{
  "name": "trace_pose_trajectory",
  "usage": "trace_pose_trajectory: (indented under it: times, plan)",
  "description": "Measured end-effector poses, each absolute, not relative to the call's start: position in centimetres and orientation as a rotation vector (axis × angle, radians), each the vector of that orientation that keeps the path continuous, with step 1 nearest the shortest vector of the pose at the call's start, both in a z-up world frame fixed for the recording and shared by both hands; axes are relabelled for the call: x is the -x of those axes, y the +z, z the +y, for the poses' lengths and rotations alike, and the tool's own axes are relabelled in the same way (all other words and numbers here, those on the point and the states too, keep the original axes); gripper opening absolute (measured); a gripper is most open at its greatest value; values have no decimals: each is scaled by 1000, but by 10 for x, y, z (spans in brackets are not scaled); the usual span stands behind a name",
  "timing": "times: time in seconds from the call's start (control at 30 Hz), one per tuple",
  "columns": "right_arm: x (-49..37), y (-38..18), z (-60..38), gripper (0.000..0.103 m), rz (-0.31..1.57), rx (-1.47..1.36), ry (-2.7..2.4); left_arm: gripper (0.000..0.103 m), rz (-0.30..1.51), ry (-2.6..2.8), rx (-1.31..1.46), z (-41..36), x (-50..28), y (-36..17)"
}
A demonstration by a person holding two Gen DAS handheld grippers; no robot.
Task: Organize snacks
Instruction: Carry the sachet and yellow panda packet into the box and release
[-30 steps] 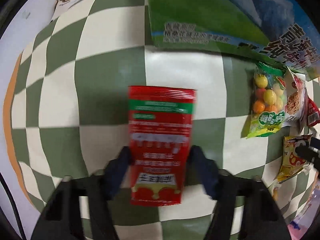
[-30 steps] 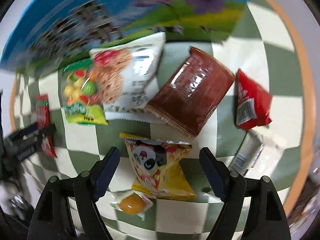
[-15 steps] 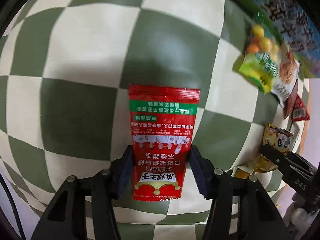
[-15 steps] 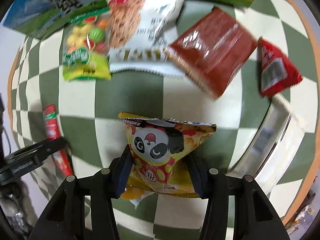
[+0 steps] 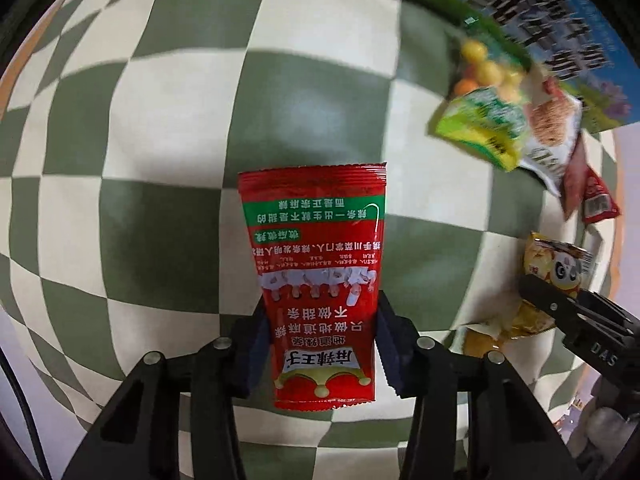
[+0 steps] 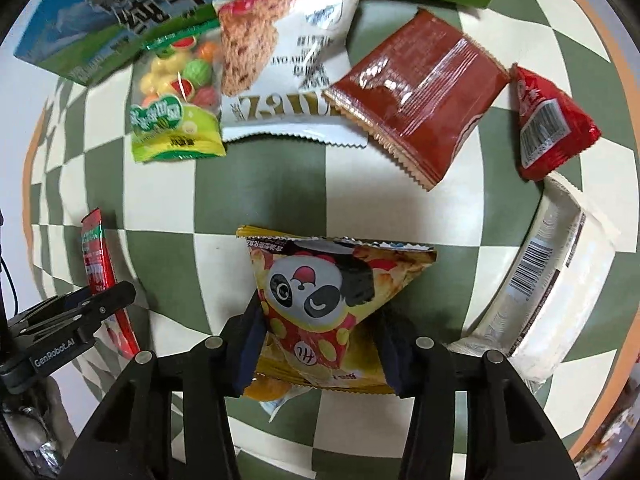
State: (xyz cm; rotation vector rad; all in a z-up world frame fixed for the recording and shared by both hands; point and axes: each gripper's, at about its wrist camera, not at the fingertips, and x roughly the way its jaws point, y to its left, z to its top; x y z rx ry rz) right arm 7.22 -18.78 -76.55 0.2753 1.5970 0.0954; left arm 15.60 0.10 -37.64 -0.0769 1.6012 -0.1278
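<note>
In the left wrist view a red sachet with a green band hangs over the green-and-cream checked cloth. My left gripper is closing, and its pads press on the sachet's lower half. In the right wrist view a yellow panda snack bag sits between the pads of my right gripper. Those jaws are closing too, and they squeeze the bag's lower sides. Each gripper shows in the other's view: the right gripper at the right edge, the left gripper at the lower left with the red sachet.
A green candy bag, a white oat bag, a brown packet and a small red packet lie along the far side. A blue-green milk carton stands behind them. A white packet lies at the right.
My right gripper came down from wide open and shut on the panda bag. The left gripper carried the red sachet across the cloth, away from the carton, and tightened on it.
</note>
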Motion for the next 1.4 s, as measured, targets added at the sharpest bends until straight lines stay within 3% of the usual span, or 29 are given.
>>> trace_pose_trajectory:
  times: [0.2,0.5,0.67,0.93,1.23,1.3,1.37,1.4]
  plan:
    - [-78,-734,-211,52,1548,-388,147,44,1531,-224,116,-23,-175,-318]
    - [-118,-601,-242,52,1329,-510,274,44,1355,-432,155,-54,-278,-183]
    - [-185,-555,-248,52,1239,-442,212,44,1284,-413,50,-74,-335,-151]
    - [-283,-581,-270,52,1305,-333,72,44,1420,-305,-49,-88,-442,-195]
    - [-315,-637,-276,52,1428,-319,-6,46,1571,-234,-136,-83,-472,-268]
    - [-320,-648,-279,55,1461,-329,-18,49,1593,-217,-121,-80,-474,-278]
    - [-323,-657,-282,76,1482,-335,-37,51,1614,-210,-92,-77,-475,-286]
    - [-325,-658,-281,76,1481,-345,-20,54,1611,-220,-71,-76,-476,-288]
